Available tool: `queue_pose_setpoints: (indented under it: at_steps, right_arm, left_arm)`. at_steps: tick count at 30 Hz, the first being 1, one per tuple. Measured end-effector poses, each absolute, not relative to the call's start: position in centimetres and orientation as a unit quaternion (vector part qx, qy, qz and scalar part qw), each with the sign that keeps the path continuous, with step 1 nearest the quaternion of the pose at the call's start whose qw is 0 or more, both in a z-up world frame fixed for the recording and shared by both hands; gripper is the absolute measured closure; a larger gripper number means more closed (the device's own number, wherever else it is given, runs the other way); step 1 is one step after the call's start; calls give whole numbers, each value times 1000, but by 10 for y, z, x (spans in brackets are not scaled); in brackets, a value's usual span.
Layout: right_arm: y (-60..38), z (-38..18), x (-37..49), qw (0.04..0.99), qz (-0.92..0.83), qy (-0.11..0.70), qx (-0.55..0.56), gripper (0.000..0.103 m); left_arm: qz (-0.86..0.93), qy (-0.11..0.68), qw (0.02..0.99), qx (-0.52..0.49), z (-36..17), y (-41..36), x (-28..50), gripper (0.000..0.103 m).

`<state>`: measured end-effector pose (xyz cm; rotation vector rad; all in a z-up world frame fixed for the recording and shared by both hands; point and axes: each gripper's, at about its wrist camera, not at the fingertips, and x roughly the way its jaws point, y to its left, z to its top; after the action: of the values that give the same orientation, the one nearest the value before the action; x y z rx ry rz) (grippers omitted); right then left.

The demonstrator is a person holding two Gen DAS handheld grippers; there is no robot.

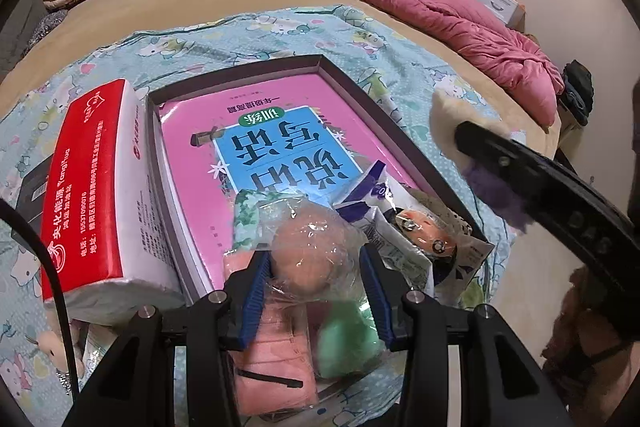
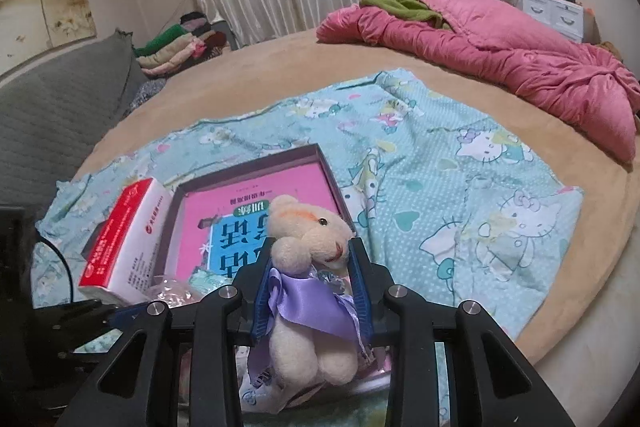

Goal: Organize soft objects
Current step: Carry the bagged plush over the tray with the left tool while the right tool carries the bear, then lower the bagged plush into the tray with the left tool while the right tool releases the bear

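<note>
My left gripper (image 1: 316, 269) is shut on a clear plastic bag of soft pink and green pieces (image 1: 312, 259), held over the near end of a dark shallow box (image 1: 320, 61) that holds a pink book (image 1: 256, 115). Snack packets (image 1: 404, 223) lie in the box beside the bag. My right gripper (image 2: 310, 263) is shut on a cream plush bear (image 2: 308, 239) with a purple satin bow, held above the box (image 2: 316, 151). The right gripper with the bear also shows at the right of the left wrist view (image 1: 472, 147).
A red and white tissue pack (image 1: 96, 187) leans against the box's left side. All lies on a blue cartoon-print cloth (image 2: 460, 195) spread on a tan round bed. A pink quilt (image 2: 500, 55) is heaped at the far right. Folded clothes (image 2: 180, 43) are stacked at the far left.
</note>
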<state>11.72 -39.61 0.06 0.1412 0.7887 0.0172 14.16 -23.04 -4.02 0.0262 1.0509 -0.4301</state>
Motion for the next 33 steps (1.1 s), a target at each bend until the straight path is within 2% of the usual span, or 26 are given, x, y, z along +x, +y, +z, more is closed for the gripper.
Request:
queue_pose_setpoints:
  at_steps: [9,22,33]
  right_arm:
    - [-390,-32,140,903,10,425,64,67]
    - [-389,-49,150,893,20,444,77,64]
    - [-395,-40,143,898,22,427,104,49]
  left_arm:
    - [-206,500,841,10,-42,-230,143,58]
    - [-210,503,838,7,-44,-229,144,58]
    - [-216,510,832,-13,-47,-224,148,57]
